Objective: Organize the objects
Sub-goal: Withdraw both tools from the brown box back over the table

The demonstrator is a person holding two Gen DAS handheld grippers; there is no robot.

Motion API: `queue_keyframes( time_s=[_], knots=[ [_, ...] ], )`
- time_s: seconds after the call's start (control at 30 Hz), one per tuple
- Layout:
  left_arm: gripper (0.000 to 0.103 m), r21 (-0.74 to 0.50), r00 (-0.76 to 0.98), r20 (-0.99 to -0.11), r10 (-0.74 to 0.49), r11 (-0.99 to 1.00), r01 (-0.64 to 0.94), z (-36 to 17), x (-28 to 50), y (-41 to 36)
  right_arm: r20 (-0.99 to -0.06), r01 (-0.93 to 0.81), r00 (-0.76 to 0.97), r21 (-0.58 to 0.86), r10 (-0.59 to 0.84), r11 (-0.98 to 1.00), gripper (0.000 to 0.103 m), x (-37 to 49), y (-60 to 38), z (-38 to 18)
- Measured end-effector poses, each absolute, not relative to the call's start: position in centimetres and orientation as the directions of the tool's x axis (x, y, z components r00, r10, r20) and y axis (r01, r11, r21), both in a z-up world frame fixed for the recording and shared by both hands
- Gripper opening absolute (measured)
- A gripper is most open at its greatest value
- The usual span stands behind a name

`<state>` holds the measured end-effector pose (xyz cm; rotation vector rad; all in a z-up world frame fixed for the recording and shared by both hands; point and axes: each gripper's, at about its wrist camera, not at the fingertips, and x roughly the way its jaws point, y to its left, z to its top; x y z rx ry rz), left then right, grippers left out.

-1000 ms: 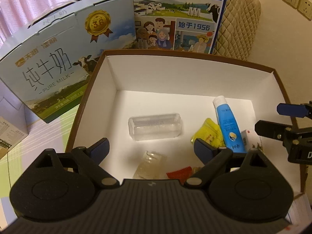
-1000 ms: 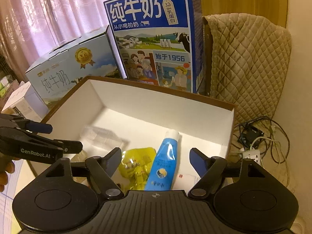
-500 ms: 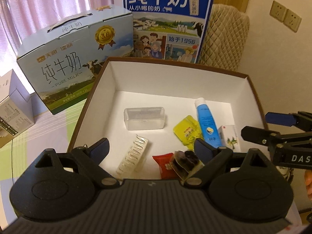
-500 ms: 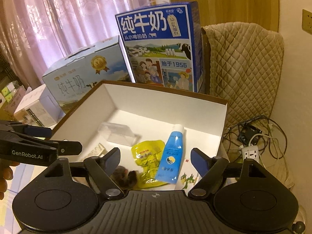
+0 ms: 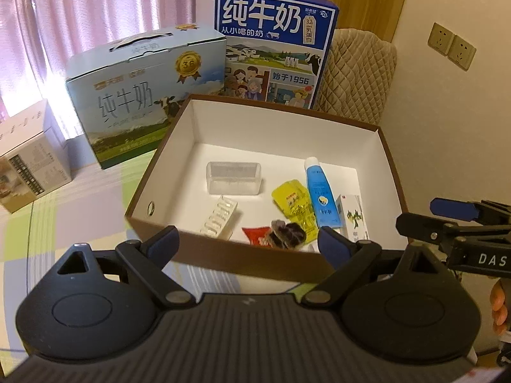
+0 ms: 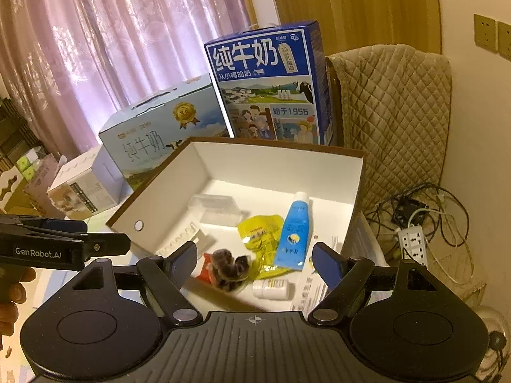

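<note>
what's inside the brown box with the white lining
Inside the box: a clear plastic case, a ridged clear tray, yellow pouch, blue tube, small carton, red packet, dark wrapped snack. The near wall hides the front floor.

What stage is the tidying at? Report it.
Done: the blue tube, yellow packet, clear case and other small things lie inside the open box. In hand: nothing; the left hand-held gripper and right hand-held gripper are open and empty. Left: nothing loose shows outside.
</note>
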<state>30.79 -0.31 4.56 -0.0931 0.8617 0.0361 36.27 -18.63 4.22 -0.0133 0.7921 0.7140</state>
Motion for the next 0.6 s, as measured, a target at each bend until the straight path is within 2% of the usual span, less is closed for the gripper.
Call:
queue_keyframes(
  time_s=[0.6],
  knots=[
    [0.092,-0.110,0.609,-0.793,-0.023,0.988,-0.106,3.8,23.8,-0.2,-0.674,-0.573,0.434,0.304,0.597,0.761,0.076,30.5,-21.0,4.2]
  ],
)
